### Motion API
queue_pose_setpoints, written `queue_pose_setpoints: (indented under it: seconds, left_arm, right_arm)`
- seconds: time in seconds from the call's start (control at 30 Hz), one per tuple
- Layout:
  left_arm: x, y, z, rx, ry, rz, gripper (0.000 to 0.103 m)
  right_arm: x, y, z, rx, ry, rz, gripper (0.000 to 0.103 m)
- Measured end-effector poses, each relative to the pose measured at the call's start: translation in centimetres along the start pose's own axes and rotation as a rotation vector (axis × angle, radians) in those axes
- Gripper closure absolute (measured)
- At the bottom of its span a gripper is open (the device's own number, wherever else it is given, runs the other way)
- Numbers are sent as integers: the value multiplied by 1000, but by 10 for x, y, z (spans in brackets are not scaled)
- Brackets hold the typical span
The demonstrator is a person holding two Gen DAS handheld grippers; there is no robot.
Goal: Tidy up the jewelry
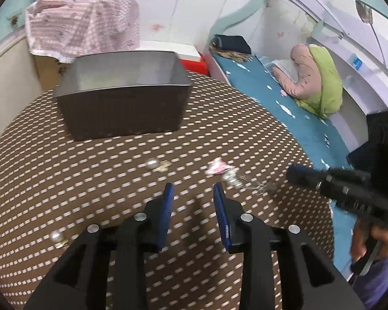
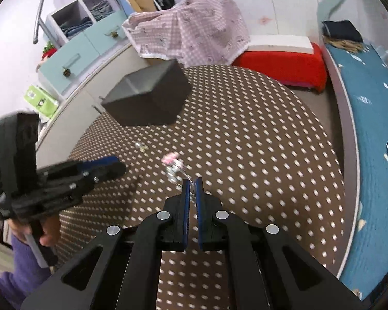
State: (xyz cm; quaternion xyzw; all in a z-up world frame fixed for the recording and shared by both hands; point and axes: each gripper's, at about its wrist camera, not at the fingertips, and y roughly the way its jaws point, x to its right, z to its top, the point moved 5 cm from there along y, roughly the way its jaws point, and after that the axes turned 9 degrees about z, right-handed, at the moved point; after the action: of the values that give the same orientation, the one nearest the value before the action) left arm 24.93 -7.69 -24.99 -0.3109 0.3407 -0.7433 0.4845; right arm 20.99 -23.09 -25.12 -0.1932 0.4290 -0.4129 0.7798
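Observation:
A dark grey open box [image 1: 121, 95] stands at the far side of the brown dotted tabletop [image 1: 64, 180]. A silver chain with a pink charm [image 1: 217, 168] lies in front of it. My right gripper [image 2: 192, 183] is shut on the chain's [image 2: 174, 173] near end, and silver shows between its blue pads. My left gripper [image 1: 193, 190] hovers open over the cloth just short of the charm, with nothing between its fingers. A pearl earring [image 1: 152, 164] lies left of the charm, and a second pearl piece [image 1: 55, 236] sits near my left gripper's base. Both views are blurred.
A bed with a teal cover [image 1: 258, 82] runs along the table's right side. A red box with a white lid [image 2: 284, 64] and a pink checked cloth [image 2: 194, 28] sit behind the table. Light blue drawers [image 2: 72, 56] stand on the left. A hand in a purple sleeve [image 2: 49, 232] holds the left gripper.

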Motion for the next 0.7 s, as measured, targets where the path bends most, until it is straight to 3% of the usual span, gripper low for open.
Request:
queue_pose_setpoints:
  seconds: [0.13, 0.3, 0.47, 0.6, 0.7]
  left_arm:
    - [19, 21, 12, -58, -44, -22, 72]
    - [28, 42, 16, -106, -92, 10, 72]
    - [29, 48, 25, -89, -104, 49, 73]
    - [40, 51, 28, -68, -46, 117, 78]
    - [43, 50, 25, -50, -38, 99, 80]
  right_arm:
    - [8, 4, -9, 5, -2, 5, 98]
    - [17, 6, -12, 14, -13, 8, 96]
    - [22, 4, -13, 17, -32, 19, 96]
    - [25, 5, -14, 14, -48, 16, 96]
    - [27, 5, -14, 15, -44, 21, 96]
